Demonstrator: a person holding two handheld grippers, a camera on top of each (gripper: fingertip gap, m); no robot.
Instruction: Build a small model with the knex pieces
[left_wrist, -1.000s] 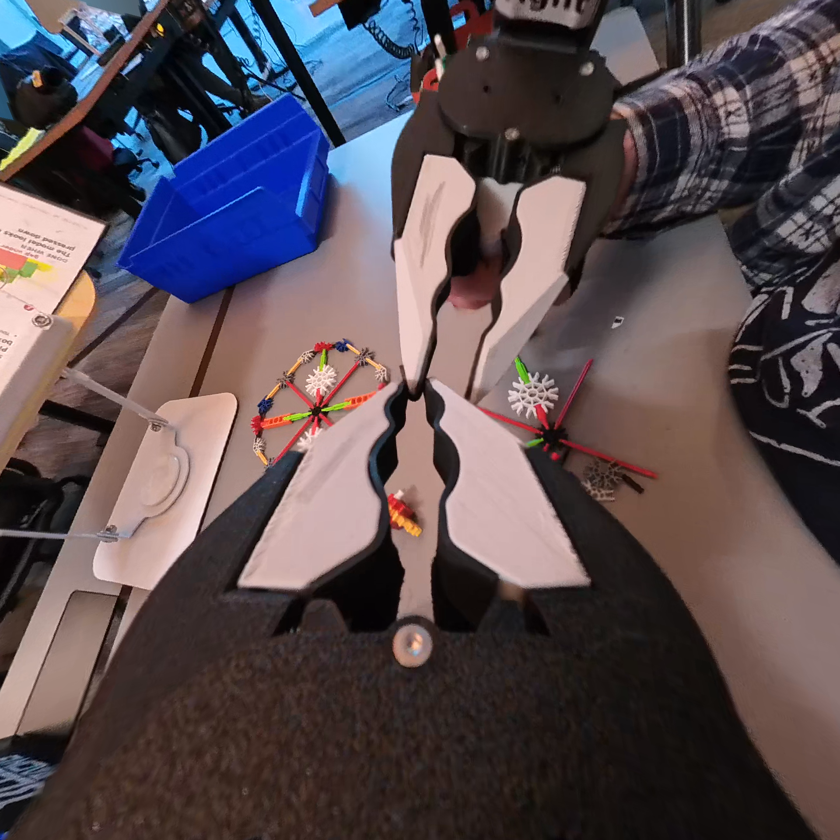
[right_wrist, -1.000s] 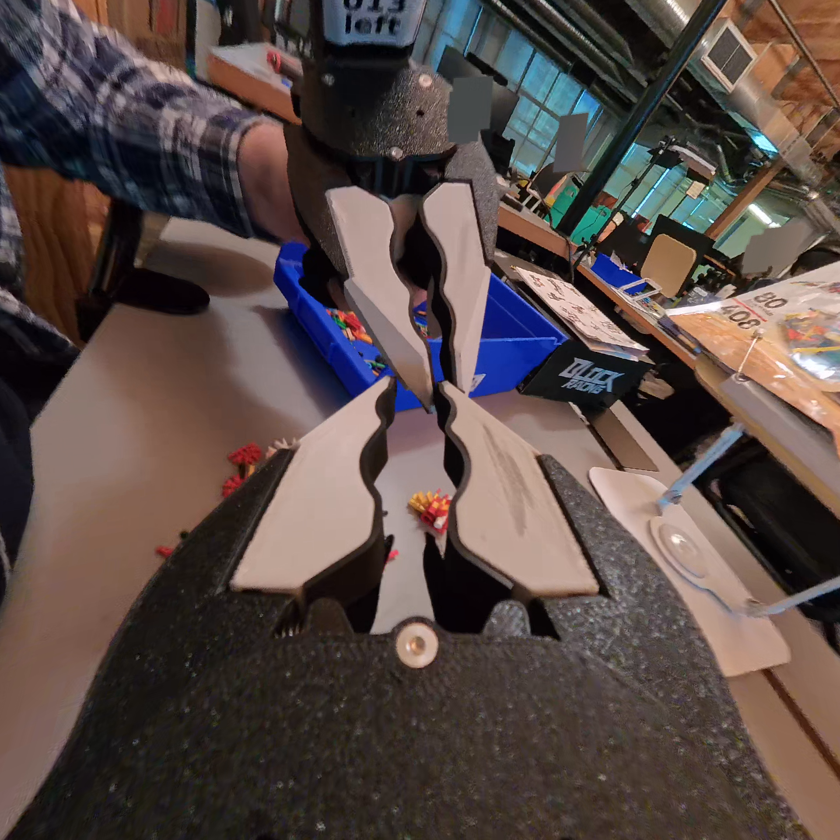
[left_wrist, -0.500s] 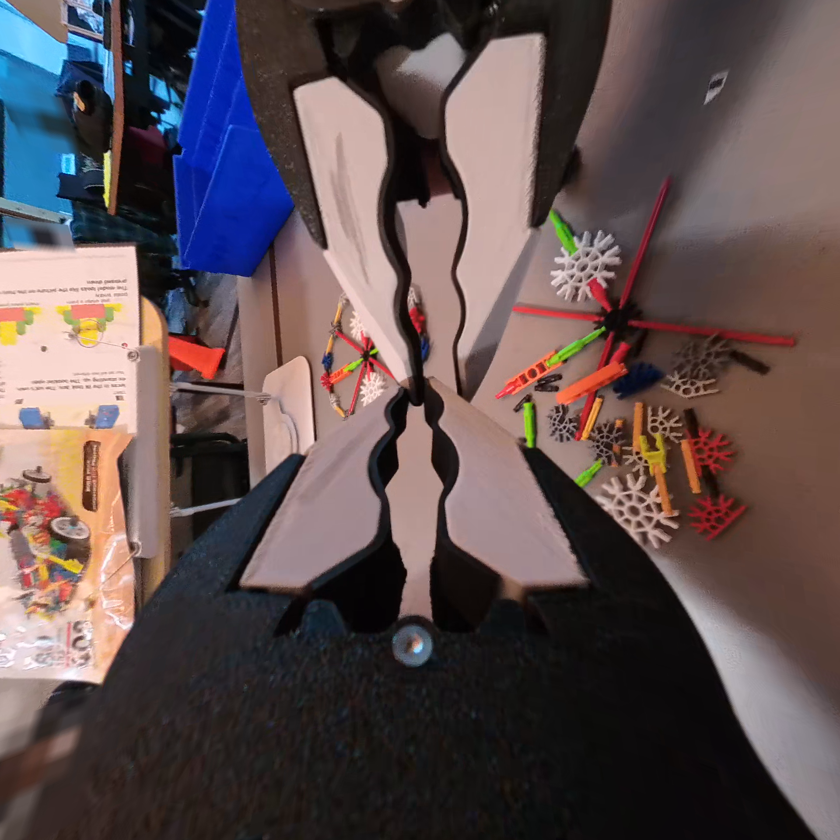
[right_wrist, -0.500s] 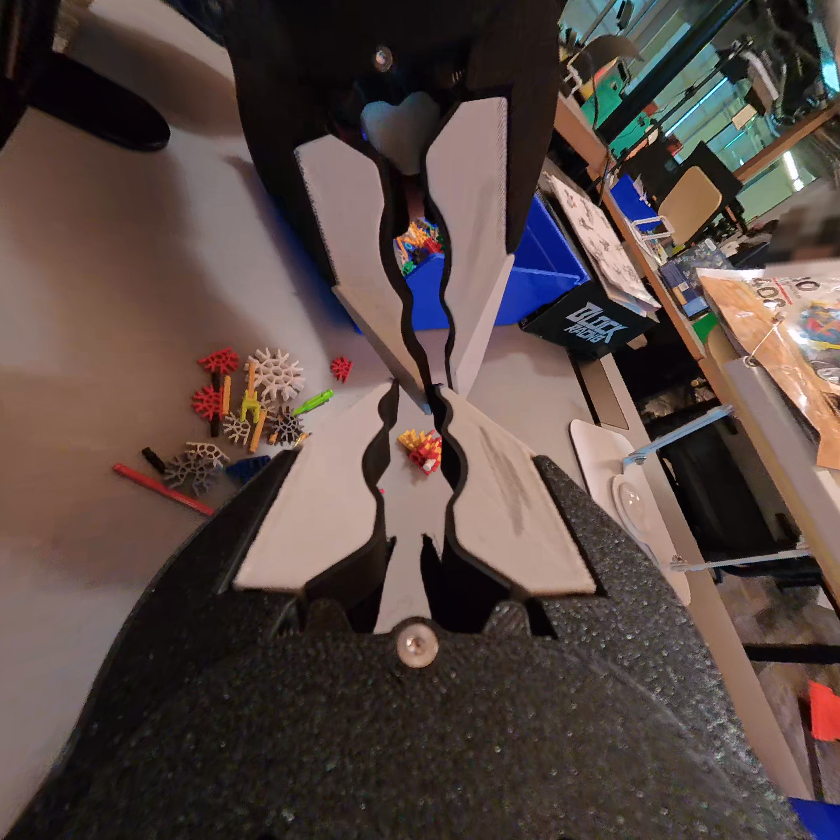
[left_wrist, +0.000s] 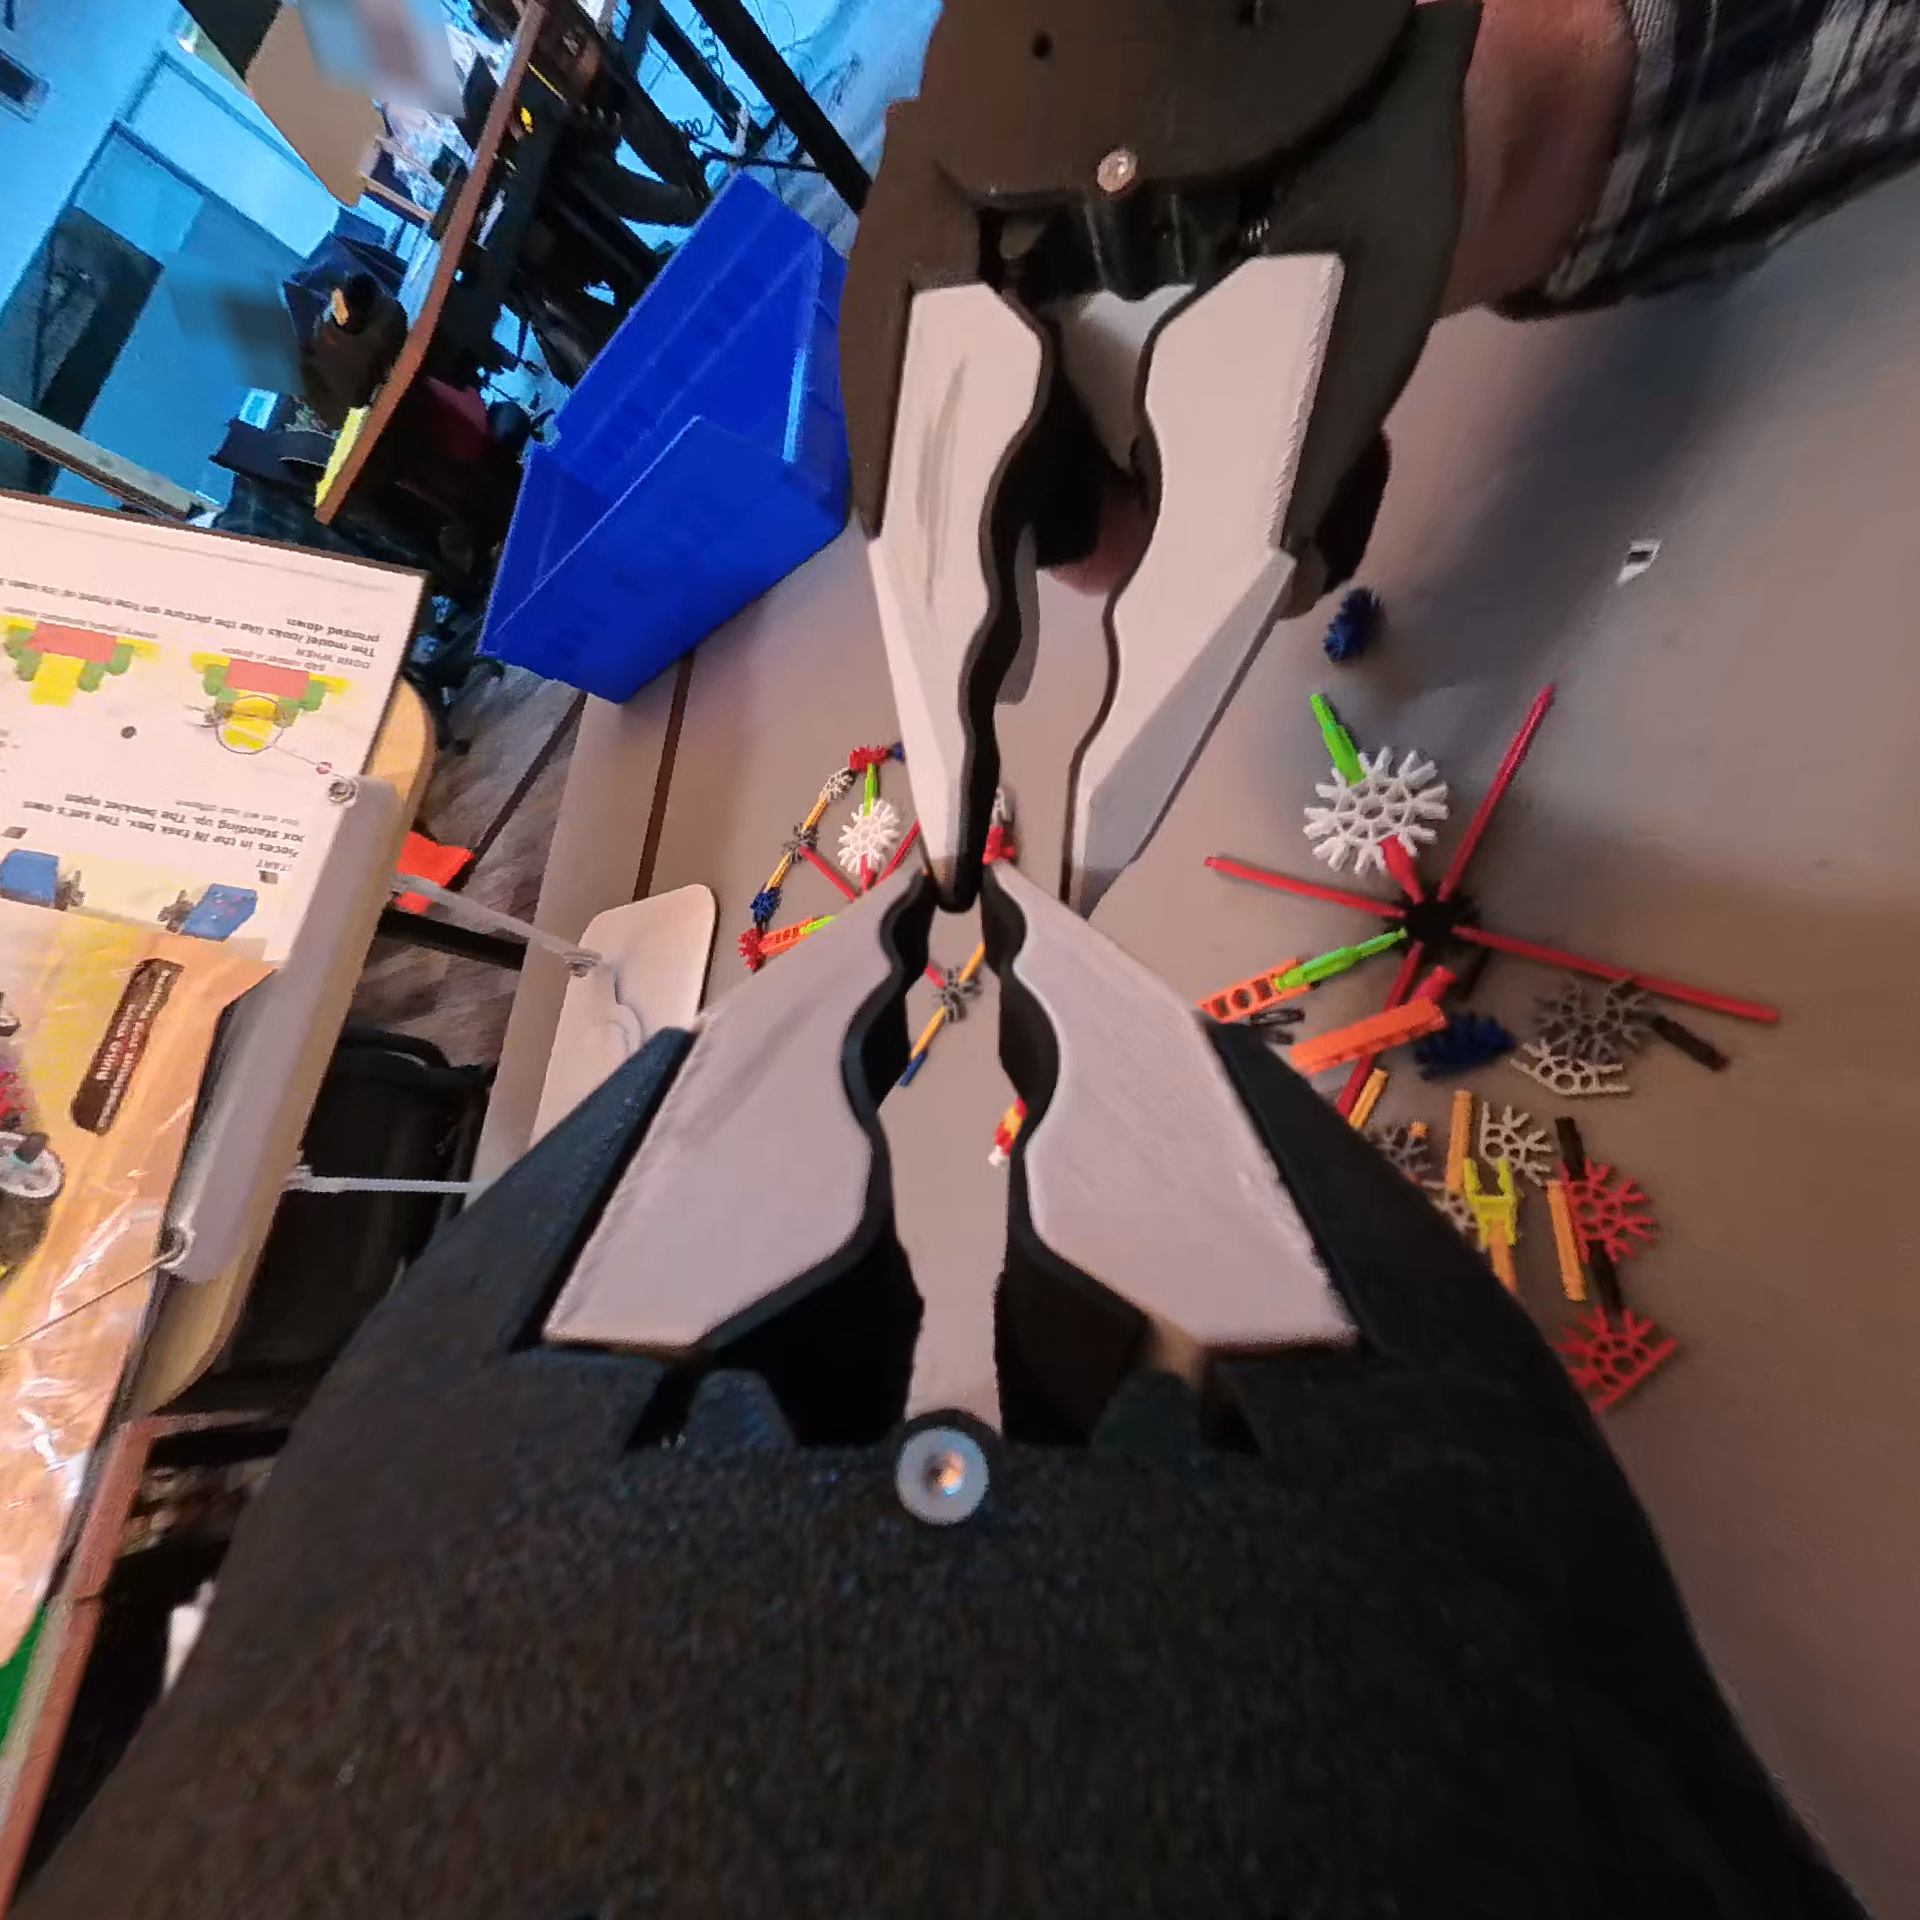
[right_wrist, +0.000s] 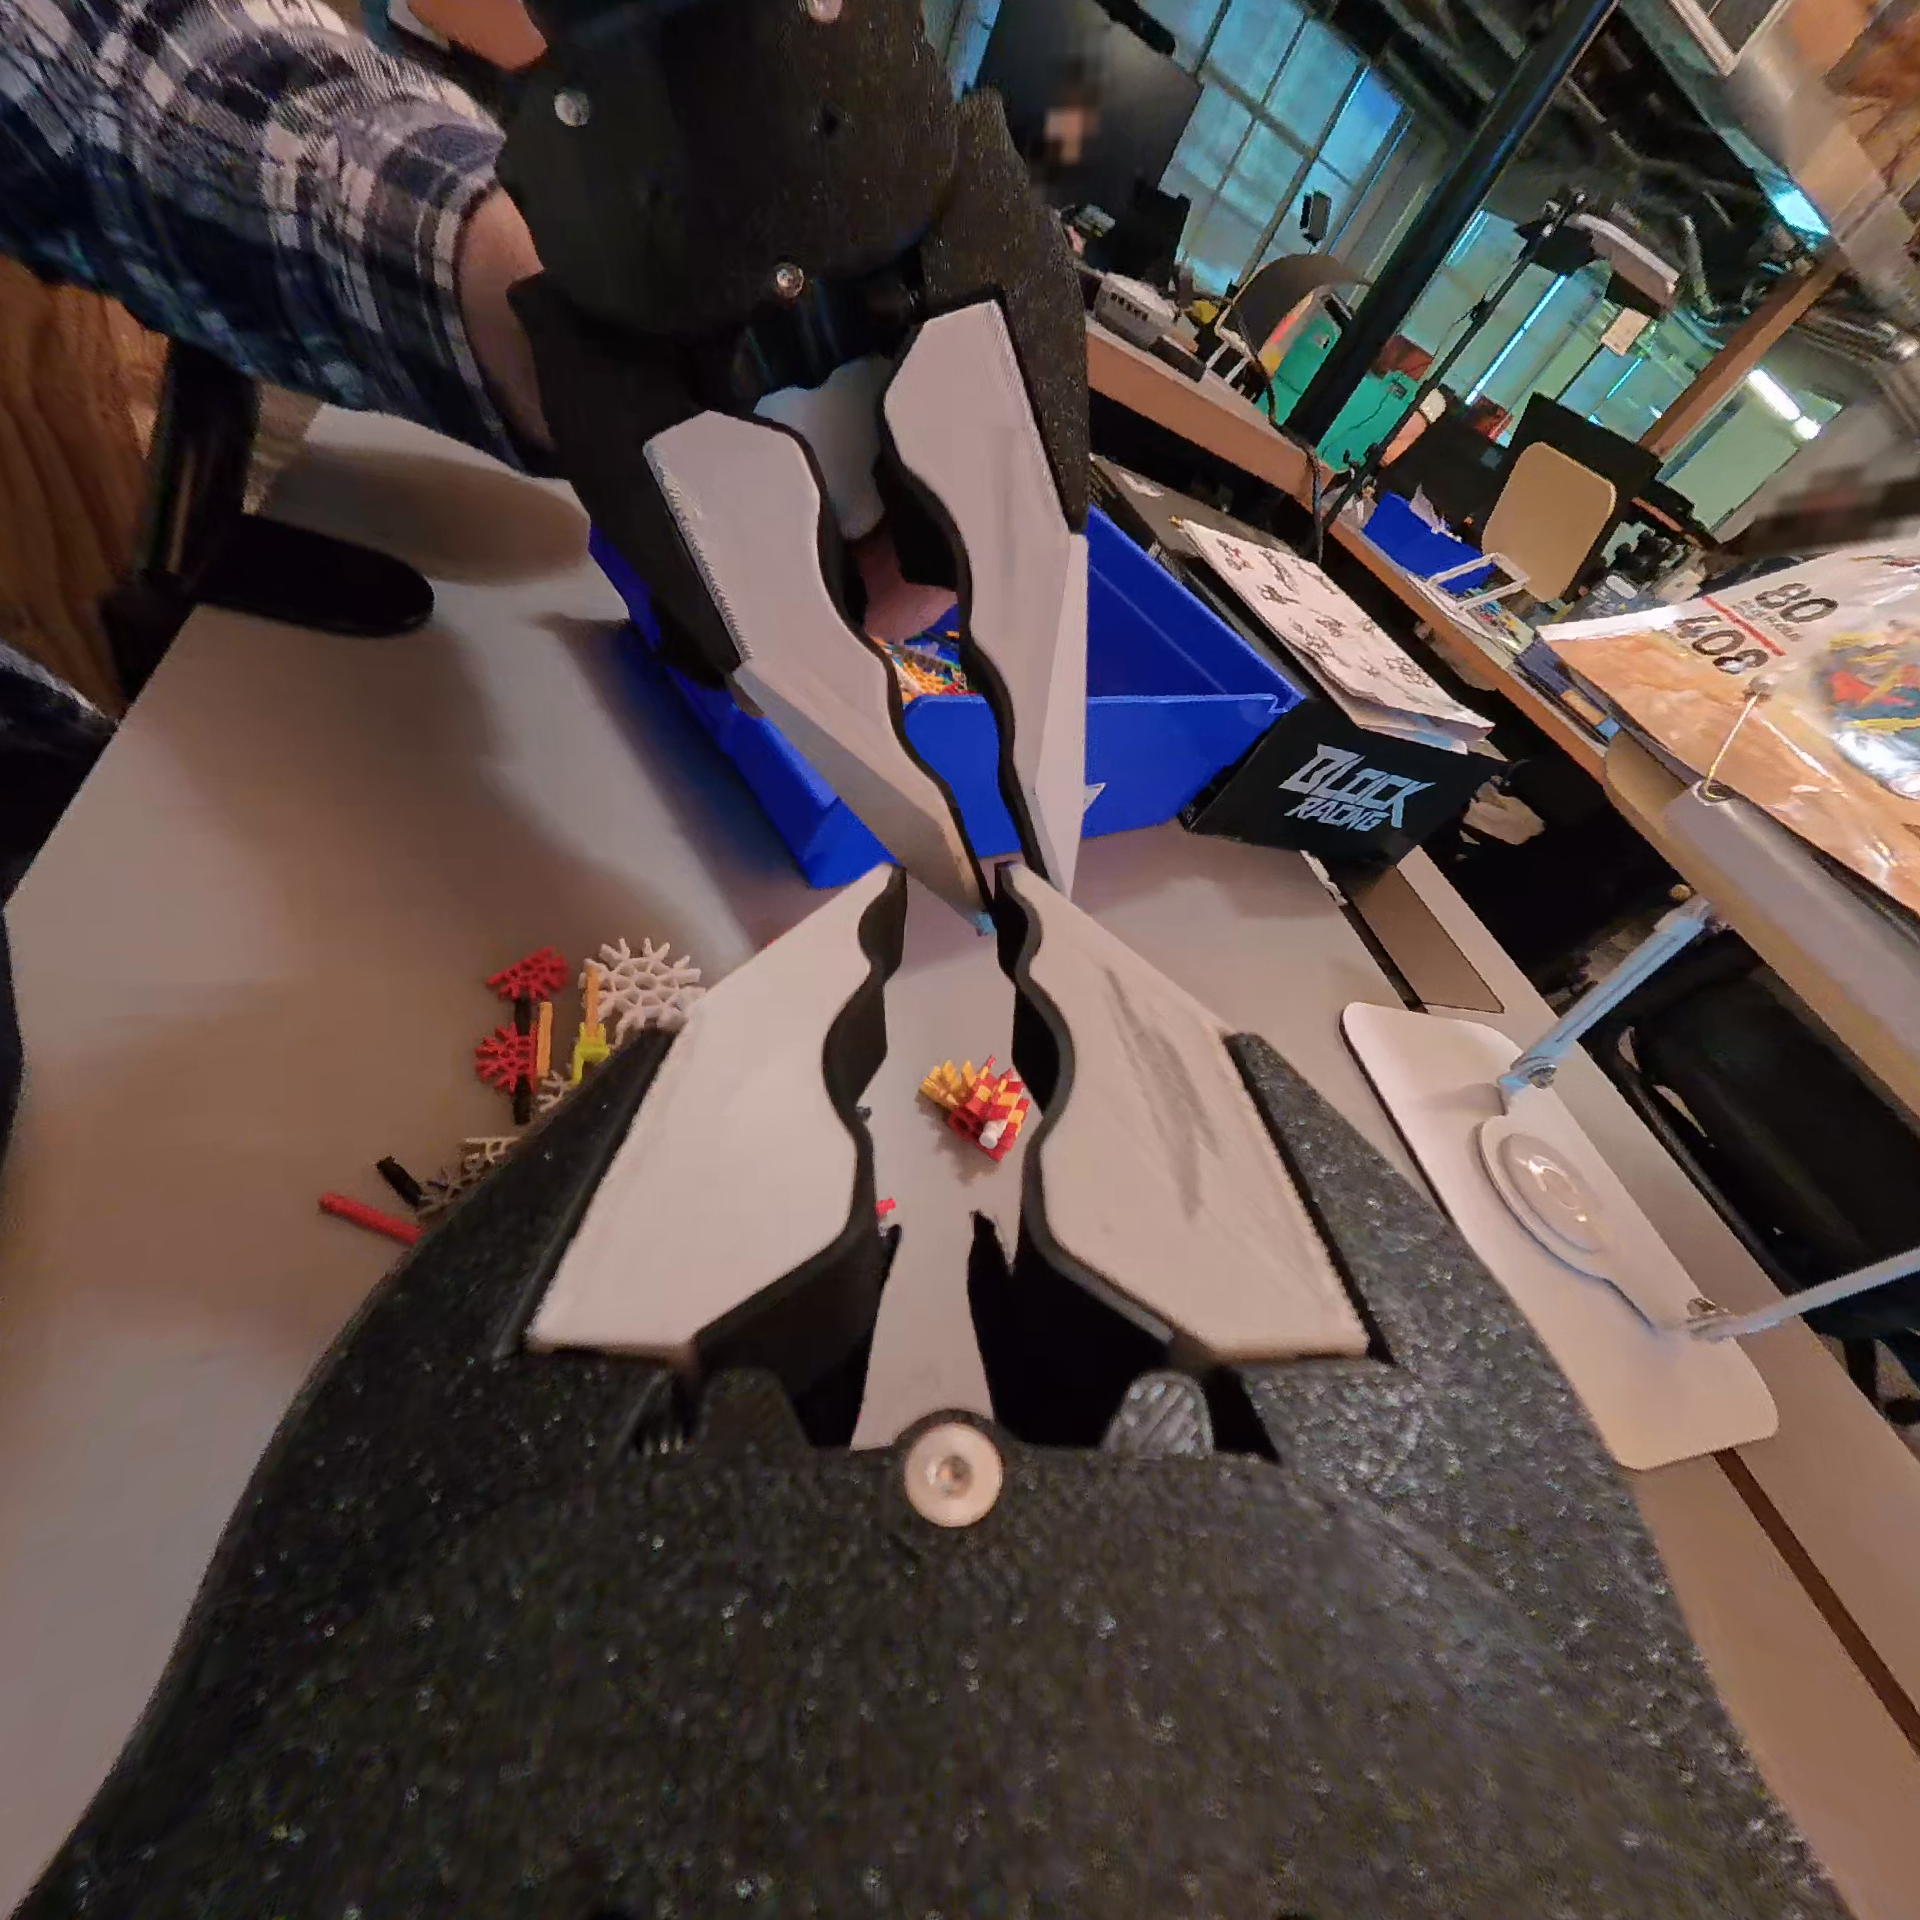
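Observation:
My two grippers meet tip to tip above a grey table (right_wrist: 312, 831). The left gripper (left_wrist: 956, 896) is nearly shut. In the right wrist view (right_wrist: 1008, 899) a tiny bluish piece (right_wrist: 984, 921) shows at its tips. The right gripper (right_wrist: 951, 883) has a narrow gap with nothing seen in it; it comes down from the top of the left wrist view (left_wrist: 1018, 894). Below the tips lie a small red and yellow piece (right_wrist: 977, 1107), a wheel-shaped rod model (left_wrist: 831, 883) and a red-rod star (left_wrist: 1434, 920) with a white connector (left_wrist: 1371, 810).
A blue bin (right_wrist: 1164, 727) with loose pieces stands behind the left gripper. Loose rods and connectors (left_wrist: 1507, 1195) lie scattered beside the star. A white stand base (right_wrist: 1558, 1226) and a black box (right_wrist: 1340, 805) sit near the table edge. An instruction sheet (left_wrist: 187, 707) hangs beside the table. Less than 4 cm separates the two grippers' tips.
Both grippers stayed tip to tip while swinging: half a second ago they looked steeply down at the table, now they are tilted back up. Finger gaps look unchanged.

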